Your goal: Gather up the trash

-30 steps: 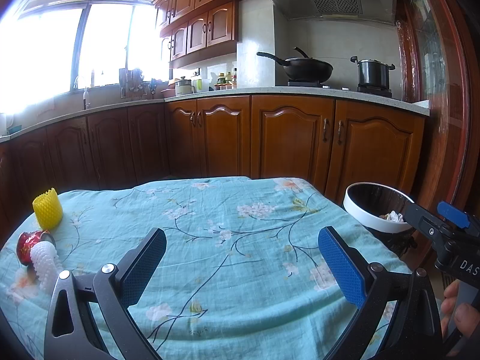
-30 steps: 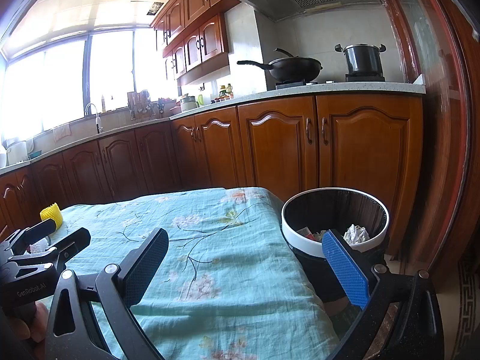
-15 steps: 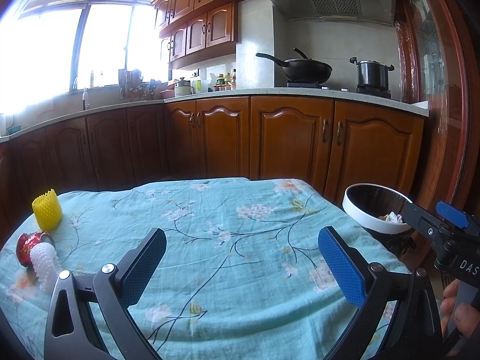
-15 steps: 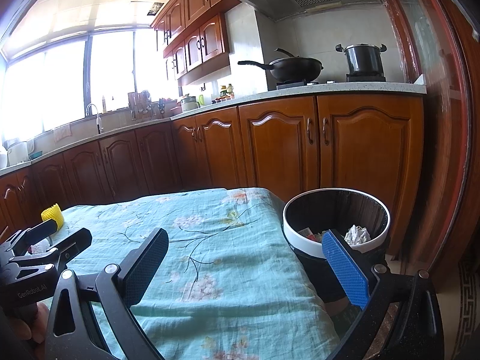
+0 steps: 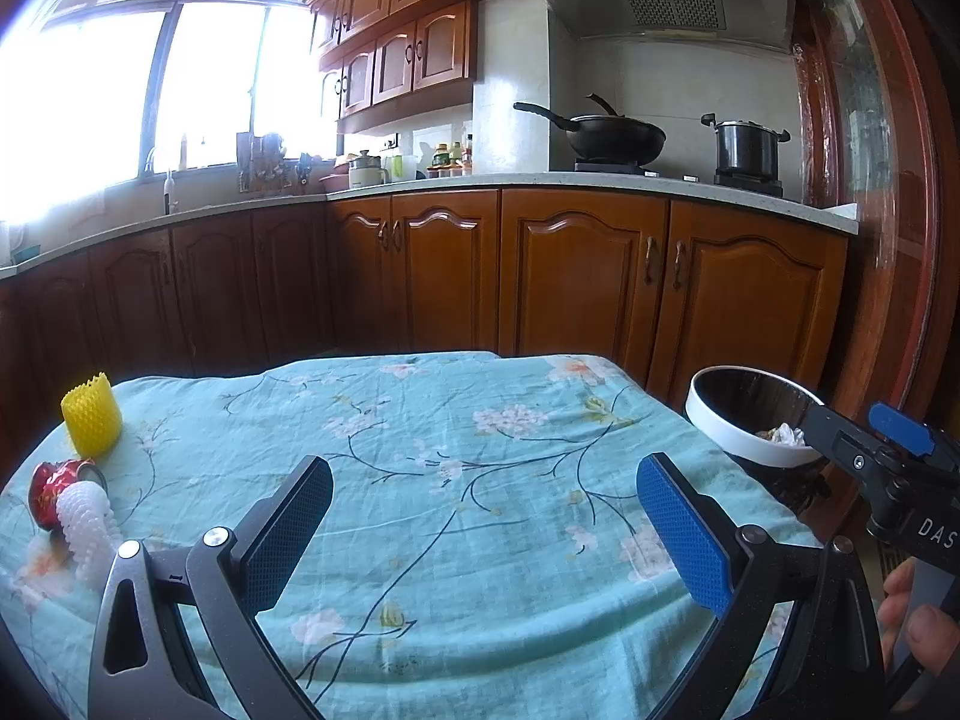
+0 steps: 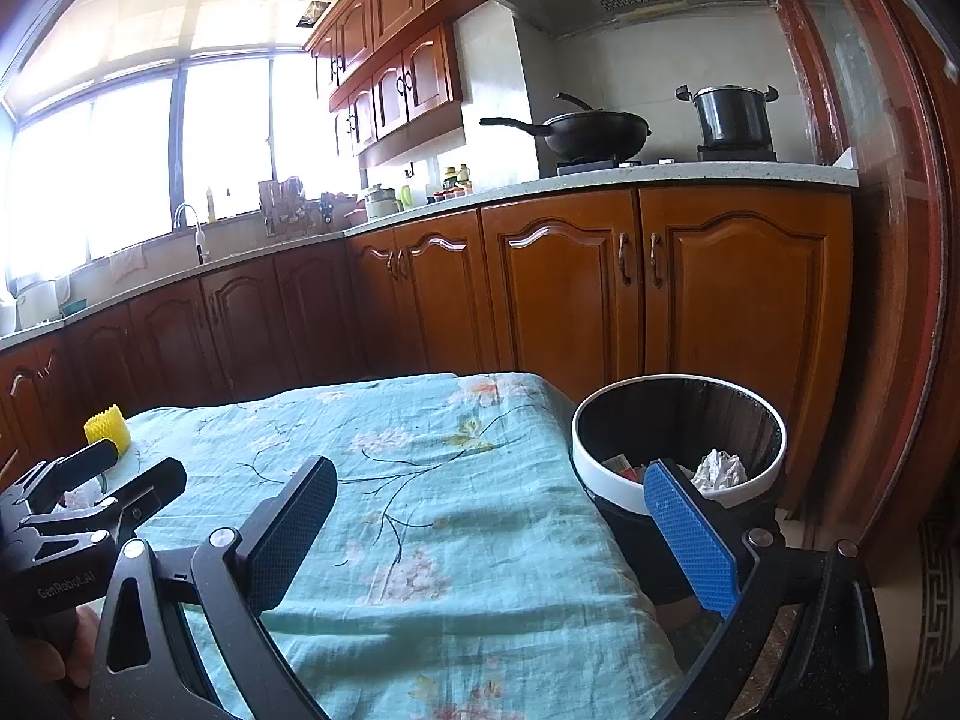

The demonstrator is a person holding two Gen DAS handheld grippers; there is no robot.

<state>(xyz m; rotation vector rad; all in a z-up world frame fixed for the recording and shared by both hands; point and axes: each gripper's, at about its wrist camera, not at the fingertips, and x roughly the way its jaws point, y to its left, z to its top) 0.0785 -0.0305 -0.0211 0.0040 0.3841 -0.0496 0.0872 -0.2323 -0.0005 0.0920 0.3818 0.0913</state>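
Both hand-held grippers, left hand-held gripper (image 5: 483, 531) and right hand-held gripper (image 6: 489, 531), are wide and hold nothing. The yellow foam net (image 5: 91, 415), red can (image 5: 53, 491) and white foam net (image 5: 89, 525) lie at the worktop's (image 5: 480, 450) left edge. I think the left one must reach them next, then carry them to the trash bin (image 6: 678, 450).

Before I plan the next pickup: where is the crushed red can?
In the left wrist view, the crushed red can lies at the table's far-left edge, touching the white foam net.
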